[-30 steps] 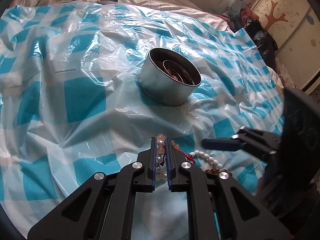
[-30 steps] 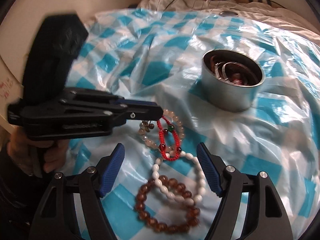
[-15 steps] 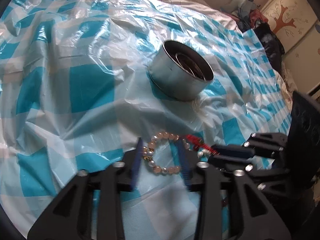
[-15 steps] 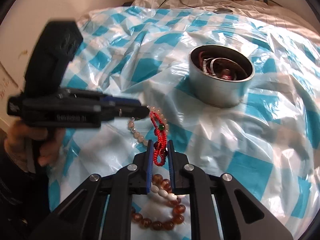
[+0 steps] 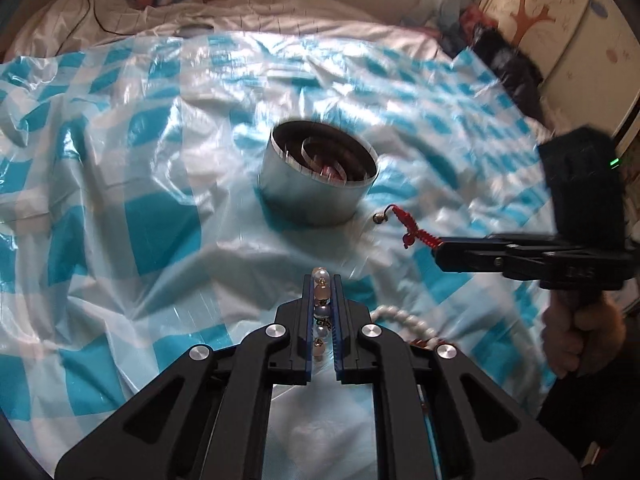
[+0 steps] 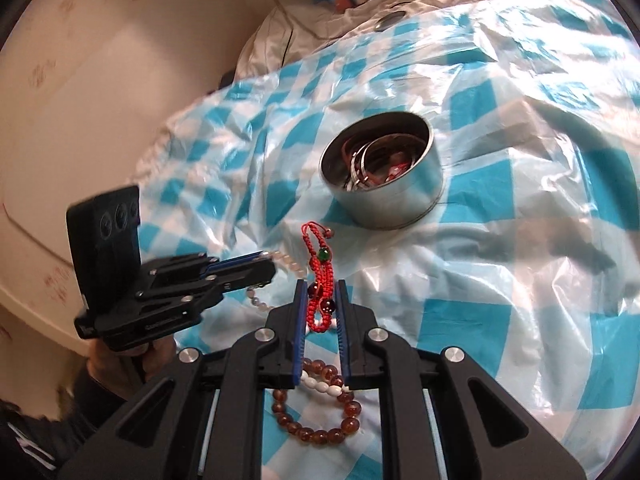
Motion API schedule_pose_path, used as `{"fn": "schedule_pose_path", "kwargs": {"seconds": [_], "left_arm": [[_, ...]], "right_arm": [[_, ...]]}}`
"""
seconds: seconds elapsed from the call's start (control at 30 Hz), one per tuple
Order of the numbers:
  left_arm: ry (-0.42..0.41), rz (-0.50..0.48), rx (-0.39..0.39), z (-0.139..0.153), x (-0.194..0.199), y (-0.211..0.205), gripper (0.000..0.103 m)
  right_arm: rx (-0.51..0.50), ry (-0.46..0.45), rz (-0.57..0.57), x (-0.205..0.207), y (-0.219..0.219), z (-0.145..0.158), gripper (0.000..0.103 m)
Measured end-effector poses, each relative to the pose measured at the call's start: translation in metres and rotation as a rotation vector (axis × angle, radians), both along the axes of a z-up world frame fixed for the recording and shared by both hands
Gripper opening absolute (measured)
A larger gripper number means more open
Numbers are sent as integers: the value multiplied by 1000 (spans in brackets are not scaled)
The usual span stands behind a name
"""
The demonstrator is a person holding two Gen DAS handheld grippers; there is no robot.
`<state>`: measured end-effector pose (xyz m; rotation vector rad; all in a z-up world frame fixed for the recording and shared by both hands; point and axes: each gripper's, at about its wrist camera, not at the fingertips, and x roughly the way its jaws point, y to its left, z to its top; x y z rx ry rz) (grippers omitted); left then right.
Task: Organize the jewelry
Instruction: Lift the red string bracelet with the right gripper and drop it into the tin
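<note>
A round metal tin (image 5: 318,184) holding bangles and bracelets stands on the blue-checked plastic sheet; it also shows in the right wrist view (image 6: 384,184). My left gripper (image 5: 322,284) is shut on a pale pink bead bracelet (image 5: 321,294), lifted in front of the tin. My right gripper (image 6: 319,300) is shut on a red cord bracelet (image 6: 319,264) with a green bead, held above the sheet; it also shows in the left wrist view (image 5: 412,230). A white bead bracelet (image 6: 324,386) and an amber bead bracelet (image 6: 316,434) lie below the right gripper.
The plastic sheet (image 5: 120,216) covers a bed with rumpled white bedding (image 5: 256,12) behind. A cream wall (image 6: 80,80) is at the left of the right wrist view. A wardrobe (image 5: 560,20) stands at far right.
My left gripper opened, then shut again on the pink bead bracelet and lifted it. My right gripper closed on the red cord bracelet and raised it off the sheet toward the tin.
</note>
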<state>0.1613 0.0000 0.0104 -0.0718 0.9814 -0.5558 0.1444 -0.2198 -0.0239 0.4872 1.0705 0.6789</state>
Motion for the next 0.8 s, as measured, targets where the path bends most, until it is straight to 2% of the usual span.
{"fn": "schedule_pose_path", "kwargs": {"seconds": [0.13,0.23,0.47,0.63,0.8], "left_arm": [[-85,-7,-57,25,-5,3,7],[-111,-3,-79,39,-5,3,7],[-156,-5,-132,57,4,-7,7],[-179,-7,-182,67,16,-22,7],[-174,14,-234,62,34,-32,7]], "right_arm": [[62,-24,-47,2,-12,11,14],[84,-66,-80,3,-20,25,14],[27,-167,-140,7,-28,50,14],[-17,-194,-156,14,-24,52,14],[-60,-206,-172,23,-19,46,14]]}}
